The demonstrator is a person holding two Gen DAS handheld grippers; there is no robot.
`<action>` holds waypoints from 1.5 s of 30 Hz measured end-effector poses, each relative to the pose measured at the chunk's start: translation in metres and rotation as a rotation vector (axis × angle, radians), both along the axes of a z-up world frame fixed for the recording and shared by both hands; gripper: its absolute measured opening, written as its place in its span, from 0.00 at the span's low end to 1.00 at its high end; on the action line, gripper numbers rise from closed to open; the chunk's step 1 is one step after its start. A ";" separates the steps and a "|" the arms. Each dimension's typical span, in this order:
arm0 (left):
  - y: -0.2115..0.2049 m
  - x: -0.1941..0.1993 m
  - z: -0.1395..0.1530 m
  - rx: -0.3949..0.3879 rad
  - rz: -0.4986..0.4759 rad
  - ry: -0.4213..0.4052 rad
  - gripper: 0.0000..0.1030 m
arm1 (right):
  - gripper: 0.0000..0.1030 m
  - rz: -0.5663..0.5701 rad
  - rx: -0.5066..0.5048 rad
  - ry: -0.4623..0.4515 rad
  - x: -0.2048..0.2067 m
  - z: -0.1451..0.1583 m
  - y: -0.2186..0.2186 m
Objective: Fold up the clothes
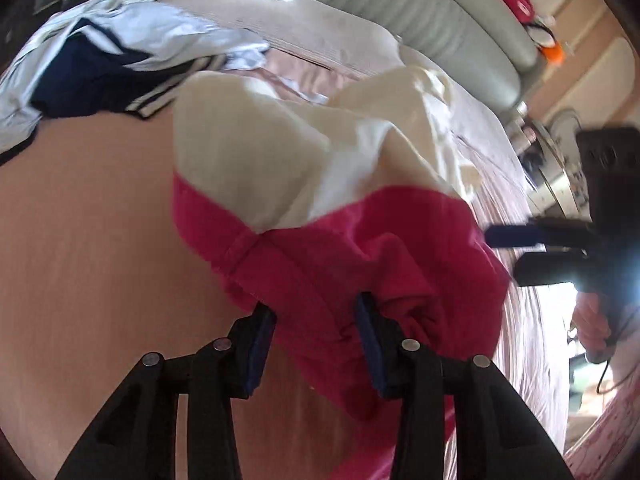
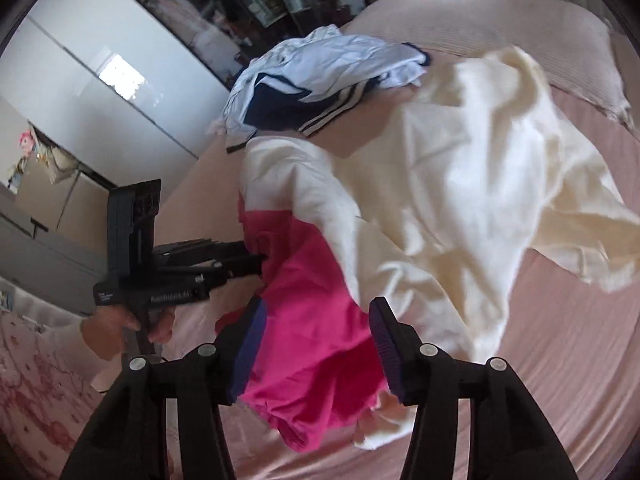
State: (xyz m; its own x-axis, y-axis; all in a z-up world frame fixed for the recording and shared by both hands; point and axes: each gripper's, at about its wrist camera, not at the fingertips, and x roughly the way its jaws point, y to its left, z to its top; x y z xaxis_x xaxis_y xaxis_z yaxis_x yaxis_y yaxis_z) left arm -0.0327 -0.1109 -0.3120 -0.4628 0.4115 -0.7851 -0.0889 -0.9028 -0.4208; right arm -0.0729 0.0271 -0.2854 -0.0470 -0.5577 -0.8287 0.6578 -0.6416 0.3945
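Left wrist view: the left gripper (image 1: 316,312) points steeply down at a pink bed (image 1: 80,240), its jaws partly apart with the hem of a pink-and-cream garment (image 1: 320,208) bunched between the pads. The right pad appears to touch the folds, while the left pad (image 1: 262,320) stands just clear, so this reads as a loose hold at best, not a clamp. The garment runs up and away from the fingers toward a grey headboard (image 1: 440,12), pink end nearest, cream end farthest. A blue-and-navy garment (image 1: 100,52) lies heaped to the upper left, apart from it. The right gripper (image 1: 516,236) enters from the right edge, beside the pink cloth.

Right wrist view: the right gripper (image 2: 316,320) also tilts down, jaws apart, the pink end lying between its fingers, which do not press on it. The cream body spreads up and right across the bed, so the long axis leads away from both tools. The left gripper (image 2: 256,260), held by a hand (image 2: 128,324), meets the pink edge from the left. Both tools sit at the same end; the next fold likely turns on carrying this pink end toward the far cream end.
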 end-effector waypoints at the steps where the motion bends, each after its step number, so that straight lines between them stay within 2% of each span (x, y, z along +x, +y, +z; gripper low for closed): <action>1: 0.008 -0.001 0.000 0.004 -0.027 -0.002 0.35 | 0.51 0.037 0.043 0.029 0.002 -0.005 -0.020; 3: 0.009 -0.002 0.000 0.017 -0.017 -0.009 0.35 | 0.51 0.081 0.177 0.104 0.003 -0.024 -0.049; 4: 0.005 -0.002 0.001 0.034 -0.010 -0.014 0.35 | 0.44 0.077 0.237 0.134 0.003 -0.037 -0.051; 6: -0.003 -0.002 0.004 0.045 0.003 -0.008 0.35 | 0.27 0.058 0.265 0.118 0.002 -0.051 -0.042; 8: -0.010 -0.001 0.008 0.038 0.013 0.012 0.35 | 0.16 0.032 0.293 0.128 0.002 -0.055 -0.028; 10: -0.015 -0.002 0.014 0.027 0.020 0.035 0.38 | 0.15 -0.010 0.333 0.165 0.002 -0.050 -0.007; 13: -0.006 -0.010 0.019 -0.056 -0.041 0.071 0.38 | 0.15 -0.122 0.391 0.167 -0.004 -0.039 0.045; 18: 0.028 -0.032 0.016 -0.119 -0.188 0.114 0.37 | 0.15 -0.288 0.611 0.242 -0.006 -0.027 0.135; 20: 0.060 -0.036 0.014 -0.126 -0.286 0.103 0.35 | 0.15 -0.366 0.585 0.203 -0.013 -0.008 0.160; 21: 0.075 -0.038 0.013 -0.129 -0.335 0.097 0.35 | 0.15 -0.395 0.574 0.215 -0.016 0.003 0.164; 22: 0.091 -0.040 0.012 -0.132 -0.384 0.091 0.34 | 0.15 -0.409 0.518 0.232 -0.014 0.016 0.162; 23: 0.105 -0.036 0.014 -0.165 -0.424 0.104 0.28 | 0.17 -0.422 0.461 0.249 -0.013 0.029 0.159; 24: 0.110 -0.032 0.017 -0.202 -0.423 0.121 0.24 | 0.18 -0.436 0.405 0.266 -0.011 0.043 0.156; 25: 0.105 -0.031 0.020 -0.206 -0.388 0.123 0.22 | 0.23 -0.441 0.348 0.278 -0.009 0.055 0.153; 26: 0.091 -0.032 0.022 -0.208 -0.319 0.115 0.18 | 0.42 -0.379 0.292 0.255 -0.003 0.057 0.147; 27: 0.077 -0.034 0.025 -0.211 -0.250 0.107 0.17 | 0.54 -0.317 0.236 0.231 0.004 0.060 0.141; 28: 0.059 -0.036 0.027 -0.258 -0.181 0.106 0.17 | 0.63 -0.255 0.181 0.207 0.011 0.062 0.135; 29: 0.042 -0.037 0.029 -0.305 -0.111 0.106 0.15 | 0.63 -0.195 0.133 0.186 0.018 0.064 0.129; 33: -0.019 -0.041 0.048 -0.337 0.027 0.092 0.15 | 0.63 -0.077 0.249 0.169 0.033 0.013 0.100; 34: -0.022 -0.040 0.054 -0.398 0.042 0.109 0.15 | 0.63 -0.059 0.285 0.171 0.034 -0.008 0.093; 35: -0.025 -0.039 0.059 -0.460 0.057 0.126 0.15 | 0.62 -0.052 0.328 0.216 0.034 -0.023 0.085; 36: -0.024 -0.040 0.061 -0.629 0.086 0.122 0.15 | 0.59 -0.052 0.371 0.263 0.034 -0.037 0.078; 37: -0.024 -0.041 0.062 -0.800 0.115 0.117 0.15 | 0.50 -0.105 0.407 0.311 0.030 -0.043 0.077; 39: -0.034 -0.038 0.069 -0.968 0.180 0.117 0.15 | 0.43 -0.263 0.359 0.289 0.014 -0.038 0.092; 41: -0.041 -0.029 0.086 -0.714 0.128 0.150 0.15 | 0.39 -0.434 0.274 0.271 -0.002 -0.019 0.121; 42: -0.033 -0.026 0.084 -0.585 0.048 0.143 0.15 | 0.39 -0.507 0.247 0.275 -0.008 -0.010 0.135; 44: -0.016 -0.020 0.081 -0.324 -0.112 0.127 0.15 | 0.39 -0.551 0.202 0.243 -0.017 0.001 0.154; 45: 0.001 -0.014 0.075 -0.276 -0.187 0.125 0.15 | 0.39 -0.548 0.184 0.214 -0.019 0.001 0.157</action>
